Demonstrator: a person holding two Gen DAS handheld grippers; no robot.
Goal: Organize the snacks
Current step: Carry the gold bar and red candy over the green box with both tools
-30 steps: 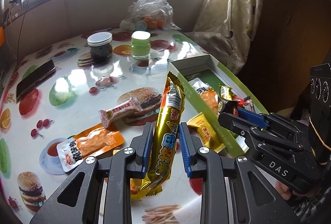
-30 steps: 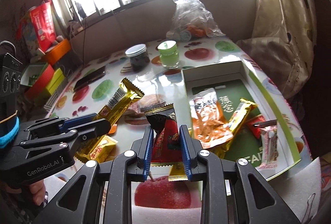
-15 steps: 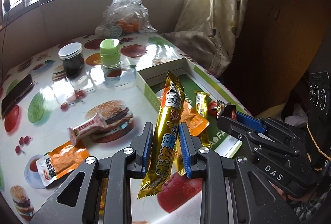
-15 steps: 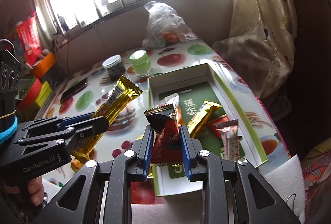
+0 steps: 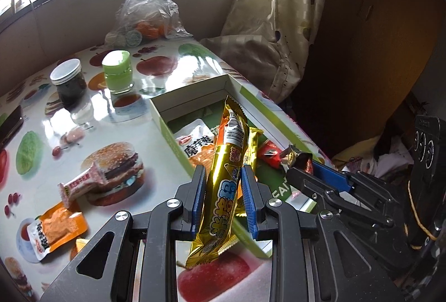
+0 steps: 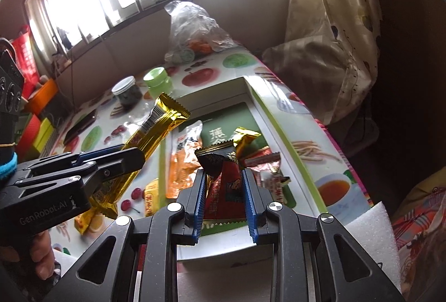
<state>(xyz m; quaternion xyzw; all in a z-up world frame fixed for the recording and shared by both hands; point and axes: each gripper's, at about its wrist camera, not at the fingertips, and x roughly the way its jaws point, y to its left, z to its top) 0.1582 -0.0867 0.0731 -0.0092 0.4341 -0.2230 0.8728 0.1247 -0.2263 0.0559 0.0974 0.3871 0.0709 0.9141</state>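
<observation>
My left gripper [image 5: 223, 173] is shut on a long gold snack bar [image 5: 227, 162], which stands upright over the near left wall of the green-and-white box [image 5: 164, 123]. Just to its right, my right gripper [image 5: 303, 176] is shut on a dark red triangular packet [image 5: 299, 159]. In the right wrist view that red packet [image 6: 225, 185] sits between the pads of the right gripper [image 6: 224, 176], above the box [image 6: 281, 118]. The left gripper [image 6: 131, 159] and gold bar [image 6: 156, 129] are at its left. An orange packet [image 5: 200, 145], a gold bar [image 5: 255, 143] and a red packet [image 5: 269, 155] lie in the box.
On the fruit-print table a pink bar [image 5: 80, 185], an orange packet [image 5: 55, 229] and a yellow packet [image 6: 152, 197] lie left of the box. Behind stand a dark jar [image 5: 68, 81], a green jar [image 5: 118, 72] and a plastic bag [image 5: 147, 14]. A curtain [image 5: 267, 37] hangs at the right.
Both grippers have moved right across the table toward the box, each keeping its snack. The box now lies directly ahead of both, and the loose snacks have slid left in view.
</observation>
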